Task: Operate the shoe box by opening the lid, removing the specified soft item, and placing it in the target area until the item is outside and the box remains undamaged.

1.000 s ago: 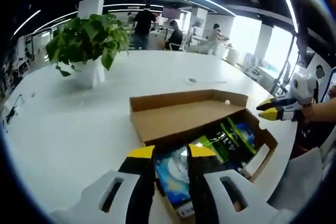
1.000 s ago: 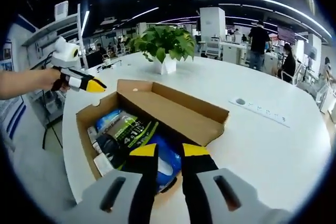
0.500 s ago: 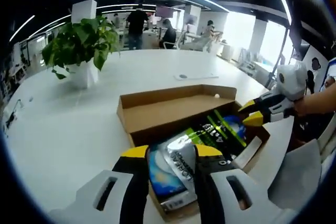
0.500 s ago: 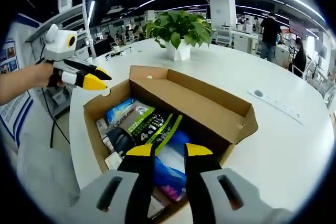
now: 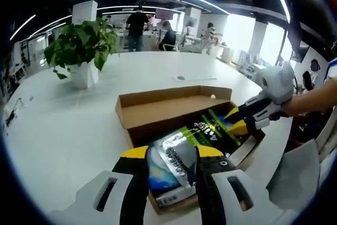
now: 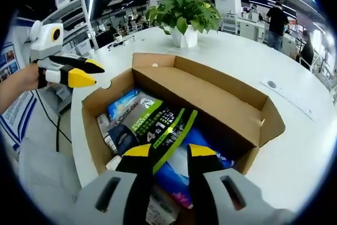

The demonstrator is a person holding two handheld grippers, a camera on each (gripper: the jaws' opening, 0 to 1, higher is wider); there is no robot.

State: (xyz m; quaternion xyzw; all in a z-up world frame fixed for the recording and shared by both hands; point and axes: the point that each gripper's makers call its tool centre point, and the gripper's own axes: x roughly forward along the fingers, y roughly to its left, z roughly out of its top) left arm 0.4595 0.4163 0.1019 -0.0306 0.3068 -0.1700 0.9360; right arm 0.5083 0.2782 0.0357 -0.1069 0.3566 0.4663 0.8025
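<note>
The cardboard shoe box (image 5: 138, 131) (image 6: 92, 125) stands open on the white table, its lid (image 5: 174, 110) (image 6: 210, 96) folded back flat. Inside lie soft packets: a green-and-black one (image 5: 210, 130) (image 6: 158, 125), a silver one (image 5: 176, 154) and blue ones (image 5: 158, 175) (image 6: 179, 175). My left gripper (image 5: 174, 152) (image 6: 88, 73) hovers open at the box's near end, nothing between its jaws. My right gripper (image 6: 170, 151) (image 5: 237, 120) is open above the green-and-black packet, not touching it as far as I can tell.
A potted plant (image 5: 84, 43) (image 6: 184, 11) stands on the table beyond the box. A small socket plate (image 5: 181, 78) (image 6: 271, 84) sits in the tabletop. The table edge runs close beside the box, with a grey chair (image 5: 300, 177) (image 6: 42, 177) there. People stand far behind.
My right gripper has come in from beside the box to over its contents, low above the green-and-black packet. My left gripper has edged closer to the box's end. The packets have not moved.
</note>
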